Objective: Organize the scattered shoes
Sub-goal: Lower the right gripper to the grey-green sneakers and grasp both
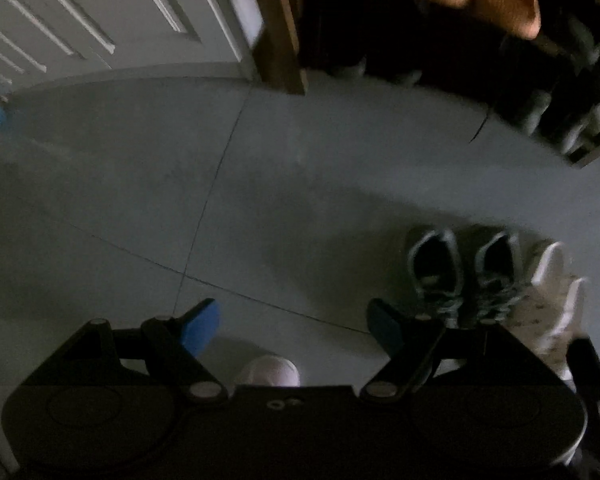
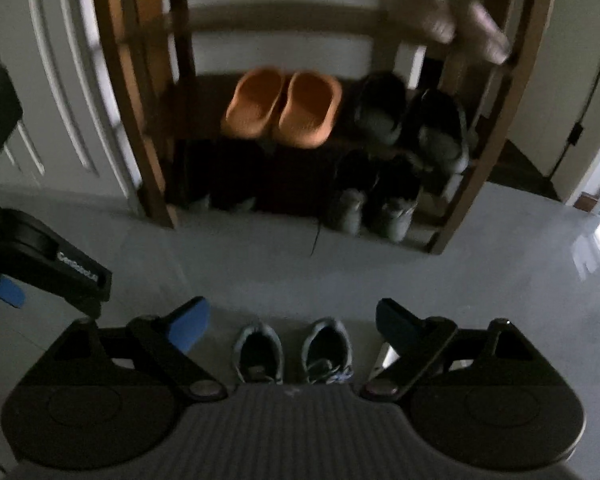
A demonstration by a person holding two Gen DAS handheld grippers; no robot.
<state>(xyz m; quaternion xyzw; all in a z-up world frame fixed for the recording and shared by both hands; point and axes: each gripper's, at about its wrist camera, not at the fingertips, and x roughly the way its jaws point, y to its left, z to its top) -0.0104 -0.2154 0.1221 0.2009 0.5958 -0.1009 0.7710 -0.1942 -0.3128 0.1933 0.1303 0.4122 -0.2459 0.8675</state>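
White lettering runs along the black body of the left gripper [image 2: 4,292] where it shows at the left edge of the right wrist view, but blur leaves it unreadable — no other writing shows. Both grippers hang above the grey tiled floor [image 1: 260,168], tilted down toward it, each with its blue-padded jaws spread wide and holding nothing. The right gripper [image 2: 292,320] points at the wooden shoe rack [image 2: 156,168], and the pair of dark sneakers [image 2: 292,352] sits side by side on the floor directly between and beneath its fingers, apart from them. In the left wrist view that pair lies just beyond the left gripper's right finger, with a white shoe [image 1: 556,300] just beside it on the right; a pale rounded thing [image 1: 270,370] below the jaws is too blurred to name. On the rack's middle shelf stand orange clogs [image 2: 284,108] beside dark sandals [image 2: 416,120]; grey-toed shoes [image 2: 372,208] fill the bottom — a panelled white door [image 1: 80,12] stands left.
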